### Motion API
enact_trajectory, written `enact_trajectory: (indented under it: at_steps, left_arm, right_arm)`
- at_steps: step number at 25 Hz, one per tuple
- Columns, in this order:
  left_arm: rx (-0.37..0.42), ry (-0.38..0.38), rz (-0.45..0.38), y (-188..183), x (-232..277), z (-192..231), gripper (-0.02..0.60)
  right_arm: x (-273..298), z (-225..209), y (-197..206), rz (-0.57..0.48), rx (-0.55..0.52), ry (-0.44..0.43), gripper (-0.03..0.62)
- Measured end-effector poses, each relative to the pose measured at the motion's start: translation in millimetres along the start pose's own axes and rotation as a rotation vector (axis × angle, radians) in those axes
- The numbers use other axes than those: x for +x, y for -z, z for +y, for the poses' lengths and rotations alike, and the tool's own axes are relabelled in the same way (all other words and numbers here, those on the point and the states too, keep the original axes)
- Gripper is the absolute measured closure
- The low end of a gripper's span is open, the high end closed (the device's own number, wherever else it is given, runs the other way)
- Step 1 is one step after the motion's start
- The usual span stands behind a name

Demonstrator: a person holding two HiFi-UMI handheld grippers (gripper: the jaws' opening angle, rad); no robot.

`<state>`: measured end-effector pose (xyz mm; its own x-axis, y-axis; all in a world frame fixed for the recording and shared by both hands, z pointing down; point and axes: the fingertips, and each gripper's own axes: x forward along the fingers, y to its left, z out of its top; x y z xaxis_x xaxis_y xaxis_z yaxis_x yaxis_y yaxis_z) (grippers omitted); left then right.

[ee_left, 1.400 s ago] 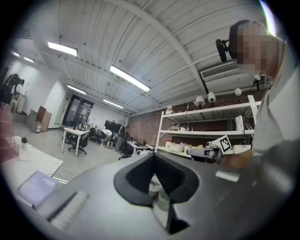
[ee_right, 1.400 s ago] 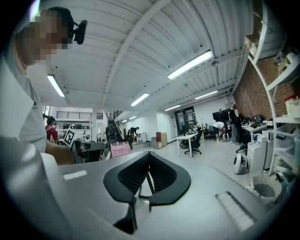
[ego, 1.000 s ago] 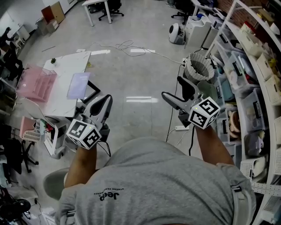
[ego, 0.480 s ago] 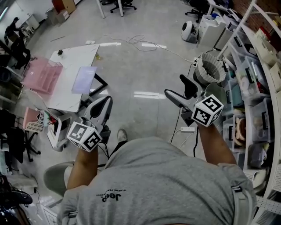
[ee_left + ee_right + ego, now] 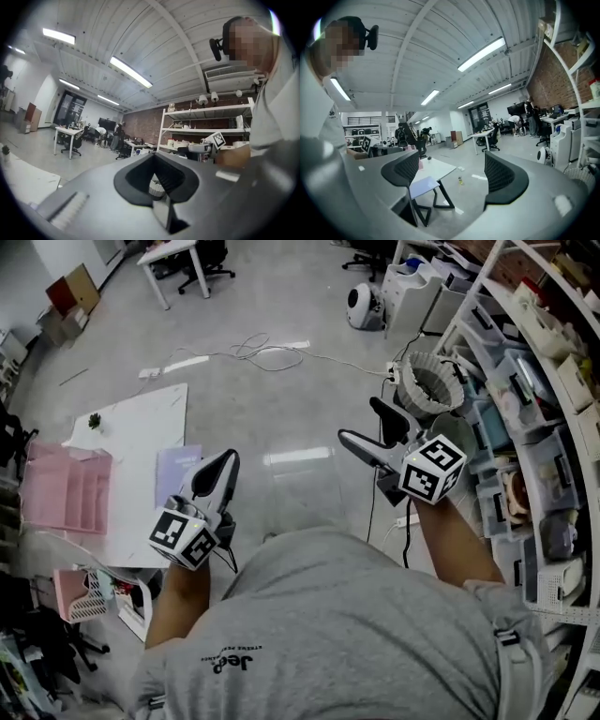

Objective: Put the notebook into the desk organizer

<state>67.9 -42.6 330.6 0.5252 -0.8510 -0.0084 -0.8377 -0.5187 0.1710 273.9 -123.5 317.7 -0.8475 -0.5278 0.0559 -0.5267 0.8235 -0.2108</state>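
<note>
The table (image 5: 131, 432) and lilac notebook (image 5: 174, 474) had drawn nearer the left gripper (image 5: 221, 463), its jaws closed. The right gripper (image 5: 365, 424) gaped wide, empty.

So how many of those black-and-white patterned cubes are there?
2: the left cube sits on the left gripper, the right cube on the right gripper; none looks hidden.
</note>
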Motion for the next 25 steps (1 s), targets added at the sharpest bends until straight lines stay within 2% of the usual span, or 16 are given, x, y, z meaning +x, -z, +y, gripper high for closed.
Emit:
enact_trajectory:
  at_steps: [3, 7, 12, 16, 18, 21, 25]
  left_arm:
    - [0.018, 0.074, 0.027, -15, 19, 43, 0.525]
    - [-0.008, 0.118, 0.032, -26, 51, 91, 0.525]
    - [-0.036, 0.149, 0.050, -12, 107, 113, 0.525]
    - [-0.021, 0.121, 0.063, -1, 164, 114, 0.525]
    - [-0.016, 0.086, 0.058, -2, 197, 115, 0.525]
    - [-0.055, 0.029, 0.041, -5, 236, 114, 0.525]
    - [-0.053, -0.050, 0.032, -3, 261, 120, 0.525]
  right_arm:
    - [35, -12, -12, -0.006, 0.007, 0.070, 0.180]
    - [69, -36, -16, 0.004, 0.027, 0.132, 0.180]
    - [75, -90, -7, 0.026, 0.054, 0.186, 0.181]
    - [71, -153, -10, 0.014, 0.071, 0.174, 0.181]
    - [73, -186, -16, 0.007, 0.074, 0.143, 0.181]
    - [75, -226, -21, 0.026, 0.091, 0.097, 0.181]
    - [104, -264, -23, 0.067, 0.103, 0.004, 0.181]
